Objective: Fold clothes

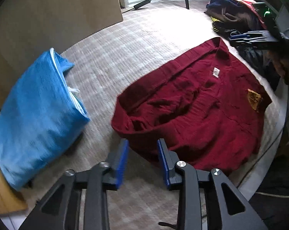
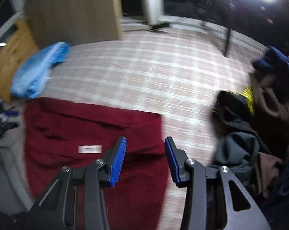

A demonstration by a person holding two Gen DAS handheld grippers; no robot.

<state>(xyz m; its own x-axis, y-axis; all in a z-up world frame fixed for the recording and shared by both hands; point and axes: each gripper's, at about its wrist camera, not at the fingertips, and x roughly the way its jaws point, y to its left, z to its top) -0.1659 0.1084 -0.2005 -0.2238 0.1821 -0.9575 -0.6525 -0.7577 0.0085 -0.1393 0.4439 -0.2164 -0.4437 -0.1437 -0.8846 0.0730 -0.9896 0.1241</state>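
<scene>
A dark red garment (image 1: 198, 103) lies spread on the pale plaid bed cover (image 1: 136, 44), partly folded, with a white label and an orange patch showing. My left gripper (image 1: 142, 143) is open and empty, hovering just above the garment's near edge. In the right wrist view the same garment (image 2: 83, 134) lies below my right gripper (image 2: 145, 141), which is open and empty above the garment's right corner. The right gripper also shows in the left wrist view (image 1: 246, 38) at the garment's far corner.
A blue pillow (image 1: 37, 113) lies at the left of the bed, also in the right wrist view (image 2: 39, 71). A pile of dark clothes (image 2: 259, 118) sits at the right, also in the left wrist view (image 1: 236, 13). A wooden headboard (image 1: 54, 13) stands behind.
</scene>
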